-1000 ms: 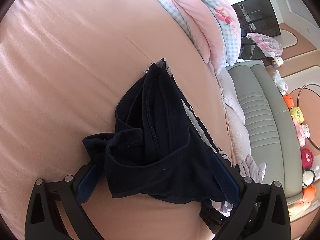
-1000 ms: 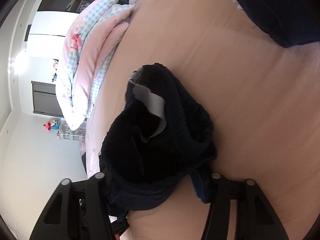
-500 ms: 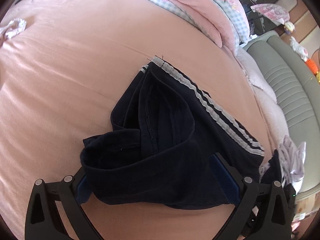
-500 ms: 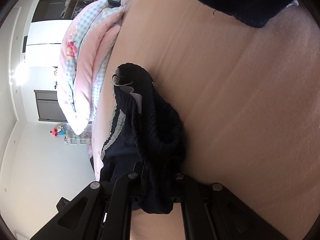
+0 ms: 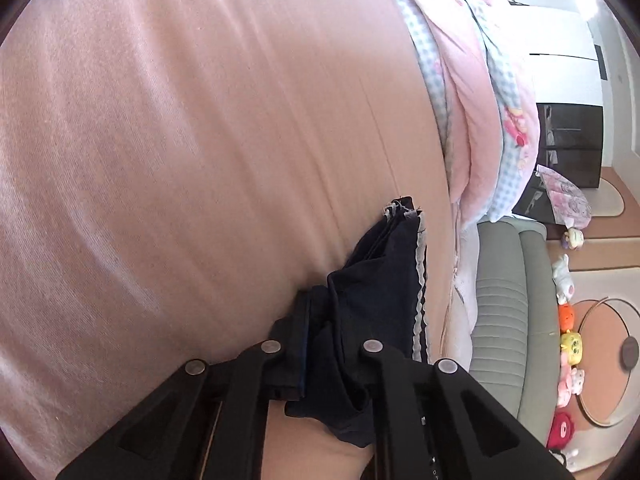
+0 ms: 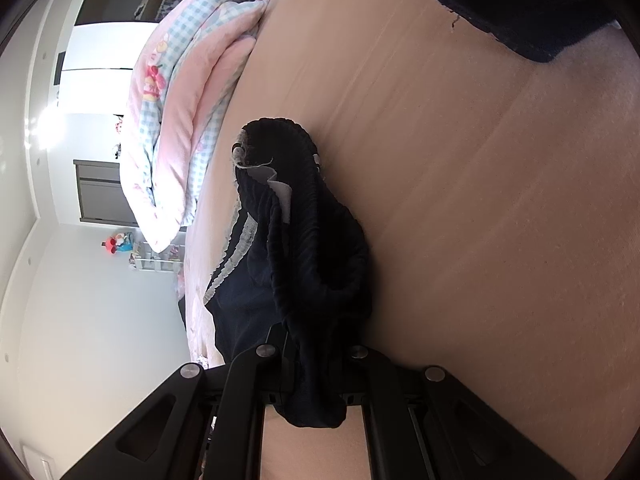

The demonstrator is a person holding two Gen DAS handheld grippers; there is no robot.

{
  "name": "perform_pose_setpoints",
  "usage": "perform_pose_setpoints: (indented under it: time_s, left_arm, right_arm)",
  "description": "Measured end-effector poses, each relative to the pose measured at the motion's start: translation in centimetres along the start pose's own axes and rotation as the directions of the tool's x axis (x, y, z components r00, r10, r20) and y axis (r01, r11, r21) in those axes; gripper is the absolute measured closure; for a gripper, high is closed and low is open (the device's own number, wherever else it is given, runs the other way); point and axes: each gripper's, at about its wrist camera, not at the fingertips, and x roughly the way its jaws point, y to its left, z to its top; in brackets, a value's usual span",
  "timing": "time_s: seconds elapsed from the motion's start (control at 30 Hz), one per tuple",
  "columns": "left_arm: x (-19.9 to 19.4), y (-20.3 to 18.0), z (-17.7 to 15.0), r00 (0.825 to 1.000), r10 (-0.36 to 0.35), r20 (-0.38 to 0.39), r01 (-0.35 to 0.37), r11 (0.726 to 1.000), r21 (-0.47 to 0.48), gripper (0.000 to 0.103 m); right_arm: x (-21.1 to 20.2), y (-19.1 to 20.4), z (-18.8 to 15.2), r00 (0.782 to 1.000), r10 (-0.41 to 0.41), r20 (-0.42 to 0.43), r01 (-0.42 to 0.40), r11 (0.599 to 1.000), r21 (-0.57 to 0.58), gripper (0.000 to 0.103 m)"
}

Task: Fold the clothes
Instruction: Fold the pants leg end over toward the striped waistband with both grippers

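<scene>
The dark navy garment (image 5: 376,304) is soft matt cloth, ribbed at its waistband (image 6: 296,216) (pale lace trim along one edge). The bed (image 5: 200,160) sheet is smooth peach fabric; the fingers (image 5: 248,384) matt black plastic.

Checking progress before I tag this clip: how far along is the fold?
Early. Done: both tools have a grip, the left tool and right tool each shut on the navy garment, bunched over the pink bedsheet. In hand: gathering it, white lace trim showing. Left: spread, fold flat, set down. Another dark piece lies unfolded beyond.
</scene>
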Motion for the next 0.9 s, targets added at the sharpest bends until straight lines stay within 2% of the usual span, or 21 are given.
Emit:
perform_pose_setpoints:
  time_s: [0.13, 0.23, 0.3, 0.43, 0.53, 0.67, 0.9]
  left_arm:
    - [-0.2, -1.4, -0.8, 0.998, 0.060, 0.033, -0.063, 0.993, 0.099, 0.093]
    - [-0.4, -1.1, -1.1, 0.998, 0.052, 0.035, -0.054, 0.994, 0.090, 0.093]
    - [-0.7, -0.6, -1.2, 0.999, 0.034, 0.033, -0.036, 0.998, 0.059, 0.093]
    - [-1.0, -0.3, -1.7, 1.000, 0.015, 0.019, -0.015, 0.999, 0.028, 0.095]
    - [-1.4, 0.0, -2.0, 1.000, -0.008, 0.009, 0.008, 1.000, -0.002, 0.095]
    - [-2.1, 0.5, -2.4, 0.999, -0.046, -0.013, 0.046, 0.998, -0.036, 0.095]
    - [-3.4, 0.0, -4.4, 0.999, -0.043, -0.017, 0.044, 0.998, 0.046, 0.095]
  right_arm:
    - [-0.2, 0.7, -0.2, 0.998, -0.064, 0.008, 0.065, 0.997, -0.053, 0.103]
    - [-0.4, 2.5, -0.3, 0.985, -0.169, 0.031, 0.172, 0.973, -0.157, 0.102]
    - [-0.4, 4.0, -0.8, 0.967, -0.246, 0.070, 0.255, 0.935, -0.245, 0.101]
    - [-0.3, 6.6, -2.1, 0.921, -0.355, 0.162, 0.390, 0.828, -0.402, 0.097]
    - [-0.3, 7.4, -2.7, 0.904, -0.378, 0.201, 0.427, 0.771, -0.473, 0.097]
    - [0.1, 8.4, -2.5, 0.896, -0.390, 0.214, 0.443, 0.741, -0.504, 0.097]
    - [2.7, 11.0, 0.4, 0.881, -0.421, 0.214, 0.467, 0.706, -0.533, 0.097]
